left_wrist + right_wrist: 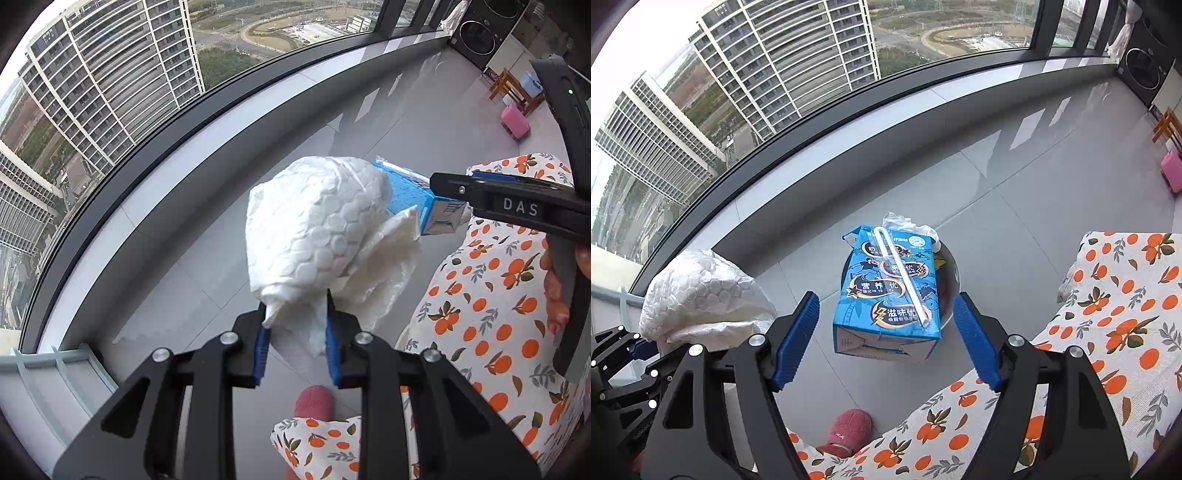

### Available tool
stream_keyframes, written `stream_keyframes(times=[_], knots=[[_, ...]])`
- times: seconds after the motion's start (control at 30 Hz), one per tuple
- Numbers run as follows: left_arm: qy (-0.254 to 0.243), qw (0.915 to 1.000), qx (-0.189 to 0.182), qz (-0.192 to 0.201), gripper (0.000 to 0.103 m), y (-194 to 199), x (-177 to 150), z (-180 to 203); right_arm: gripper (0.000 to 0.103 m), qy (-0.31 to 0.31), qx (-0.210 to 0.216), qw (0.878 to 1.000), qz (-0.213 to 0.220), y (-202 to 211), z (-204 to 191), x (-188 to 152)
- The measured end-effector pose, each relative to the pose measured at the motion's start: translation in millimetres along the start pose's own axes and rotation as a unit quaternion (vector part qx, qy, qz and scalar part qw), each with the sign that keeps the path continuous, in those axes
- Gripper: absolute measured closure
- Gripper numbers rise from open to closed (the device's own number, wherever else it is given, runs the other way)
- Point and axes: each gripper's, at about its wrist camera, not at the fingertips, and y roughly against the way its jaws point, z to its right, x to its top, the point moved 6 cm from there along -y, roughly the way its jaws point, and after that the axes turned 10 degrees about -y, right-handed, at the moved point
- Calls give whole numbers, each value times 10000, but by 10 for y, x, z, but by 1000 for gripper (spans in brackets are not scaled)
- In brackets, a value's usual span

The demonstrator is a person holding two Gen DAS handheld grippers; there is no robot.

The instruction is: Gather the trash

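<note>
My left gripper [297, 332] is shut on the twisted end of a white wad of bubble wrap [317, 229], which sticks up from its blue pads. The same wad [701, 295] shows at the left of the right wrist view. My right gripper [886, 339] stands open. A blue drink carton [886, 288] with a white straw lies between its pads, with a gap on each side. Under the carton is a round dark bin [951, 280] with white plastic [908, 225] at its far rim. In the left wrist view the carton [413, 199] sits at the right gripper's tip [443, 188].
Grey tiled floor [997, 184] runs along a curved floor-to-ceiling window [775, 92]. Orange-print fabric [1126, 314] fills the right and bottom. A pink slipper [849, 432] rests on the floor. A washing machine [476, 33], wooden stool [513, 88] and pink case [515, 122] stand far right.
</note>
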Motion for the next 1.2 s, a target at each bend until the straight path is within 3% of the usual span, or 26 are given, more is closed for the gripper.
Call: stream_keyframes(times=[0.2, 0.47, 0.53, 0.67, 0.77, 1.0, 1.1, 1.2], knots=[[-87, 9999, -99, -83, 77, -361, 151, -105, 31, -2, -126, 9999, -68, -198, 50, 32], [-396, 9989, -248, -30, 76, -729, 530, 147, 31, -157, -196, 9997, 66, 127, 177, -38], [-436, 9984, -366, 16, 69, -822, 631, 228, 31, -229, -170, 9995, 112, 199, 221, -40], [-558, 9964, -638, -64, 35, -1058, 771, 416, 31, -341, -145, 9990, 231, 321, 299, -33], [-691, 9953, -659, -171, 34, -1155, 818, 535, 31, -450, -137, 9985, 284, 378, 360, -53], [-902, 9950, -394, -174, 34, -952, 761, 680, 31, -649, -119, 9975, 264, 466, 470, -246], [-993, 9949, -154, -79, 30, -741, 712, 728, 31, -673, -124, 9973, 267, 539, 493, -335], [-961, 9952, -162, -16, 30, -485, 625, 778, 31, -661, -151, 9972, 320, 623, 528, -447]])
